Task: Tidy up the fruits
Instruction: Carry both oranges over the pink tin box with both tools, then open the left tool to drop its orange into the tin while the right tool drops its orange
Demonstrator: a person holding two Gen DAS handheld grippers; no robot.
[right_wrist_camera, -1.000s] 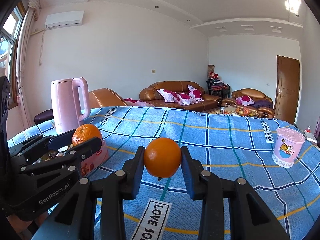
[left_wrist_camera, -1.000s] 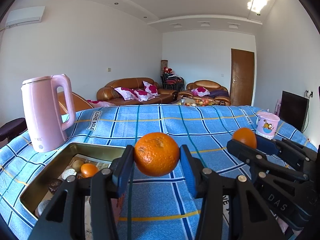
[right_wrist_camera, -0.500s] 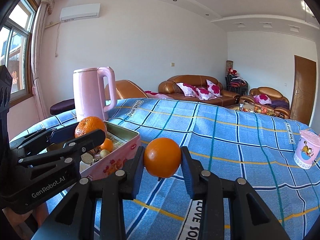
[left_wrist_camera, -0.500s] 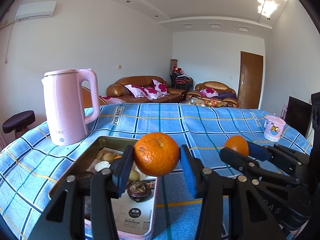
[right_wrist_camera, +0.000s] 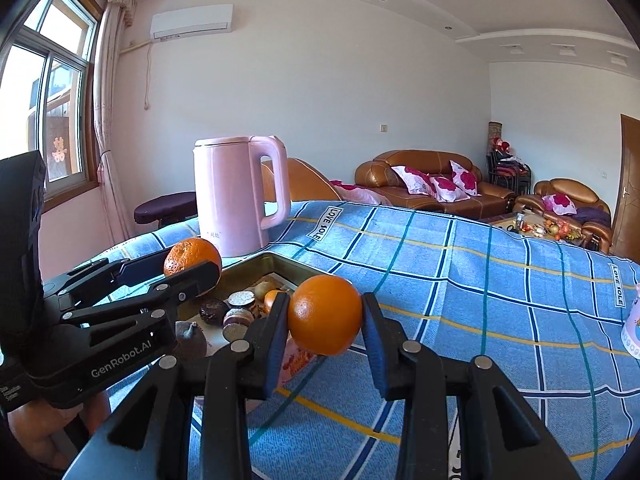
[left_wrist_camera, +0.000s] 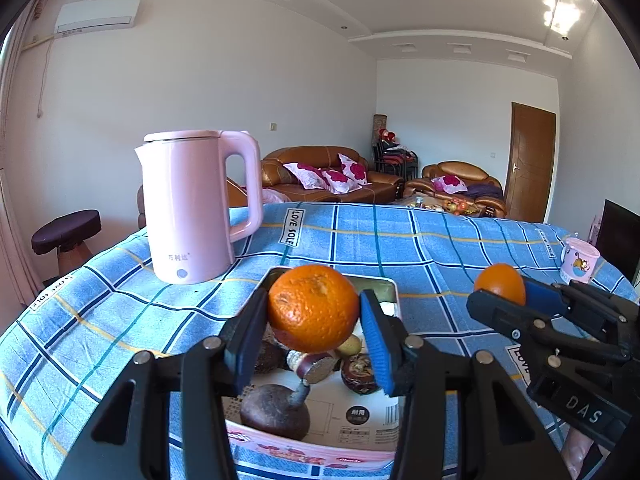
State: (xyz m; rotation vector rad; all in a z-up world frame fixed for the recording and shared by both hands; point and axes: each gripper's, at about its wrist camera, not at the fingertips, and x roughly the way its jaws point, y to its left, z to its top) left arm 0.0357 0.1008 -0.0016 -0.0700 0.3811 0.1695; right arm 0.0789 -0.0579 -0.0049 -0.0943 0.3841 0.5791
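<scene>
My left gripper (left_wrist_camera: 314, 316) is shut on a rough-skinned orange (left_wrist_camera: 313, 307) and holds it above the open metal tin (left_wrist_camera: 390, 292), which has several dark fruits, nuts and a small orange inside. My right gripper (right_wrist_camera: 325, 316) is shut on a smooth orange (right_wrist_camera: 325, 314) and hovers just right of the tin (right_wrist_camera: 280, 261). The right gripper also shows in the left wrist view (left_wrist_camera: 500, 298) at the right. The left gripper shows in the right wrist view (right_wrist_camera: 192, 266) over the tin's left side.
A pink electric kettle (left_wrist_camera: 192, 206) stands on the blue checked tablecloth (left_wrist_camera: 400, 248) behind the tin. A small pink cup (left_wrist_camera: 579, 260) stands at the far right. A dark stool (left_wrist_camera: 66, 234) is beyond the table's left edge.
Both grippers have swung left with their oranges. The tin has come from the left to under the left gripper, and the kettle is nearer the middle of both views.
</scene>
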